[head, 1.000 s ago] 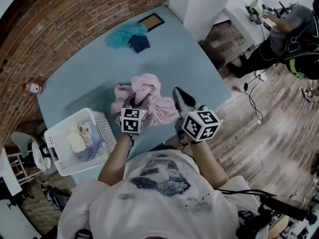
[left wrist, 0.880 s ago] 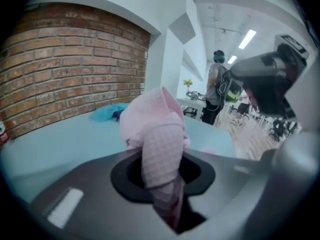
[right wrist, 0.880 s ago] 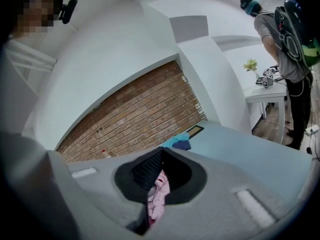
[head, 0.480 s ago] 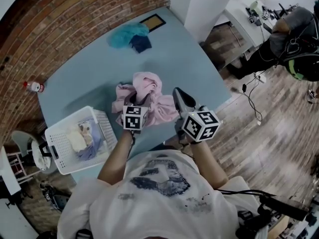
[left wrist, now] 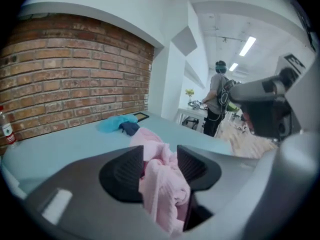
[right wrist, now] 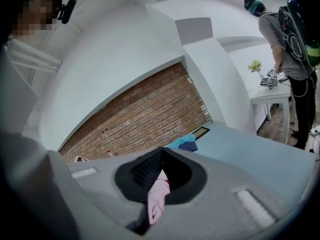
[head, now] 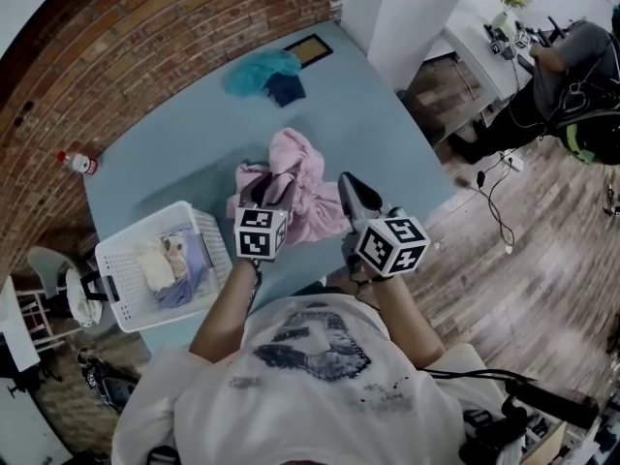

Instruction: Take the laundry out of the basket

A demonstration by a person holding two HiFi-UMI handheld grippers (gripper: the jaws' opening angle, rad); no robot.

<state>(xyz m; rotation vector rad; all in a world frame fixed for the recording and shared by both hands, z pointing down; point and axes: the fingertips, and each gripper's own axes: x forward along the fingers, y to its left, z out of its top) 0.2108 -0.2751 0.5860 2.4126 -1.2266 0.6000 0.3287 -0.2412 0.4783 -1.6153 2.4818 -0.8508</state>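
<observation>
A pink garment (head: pixel 305 168) lies bunched on the blue table (head: pixel 184 143), with one fold drawn up. My left gripper (head: pixel 274 188) sits at its near left side. In the left gripper view its jaws (left wrist: pixel 160 158) have just been opening, and a thick wad of the pink garment (left wrist: pixel 162 184) still fills the gap and touches both pads. My right gripper (head: pixel 351 192) is at the garment's near right edge. There it (right wrist: pixel 160 165) is shut on a thin strip of the pink cloth (right wrist: pixel 157 194). The white basket (head: pixel 118 296) stands at the near left with laundry (head: pixel 170 264) inside.
A teal cloth (head: pixel 260 71) and a navy cloth (head: pixel 288 88) lie at the table's far end beside a dark framed panel (head: pixel 310 49). A bottle (head: pixel 77 163) stands by the brick wall. A person (head: pixel 572 76) stands at desks to the right. A chair (head: pixel 48 274) is left of the basket.
My left gripper has risen a little and the pink garment's fold is drawn up taller with it. The right gripper and the basket have stayed put.
</observation>
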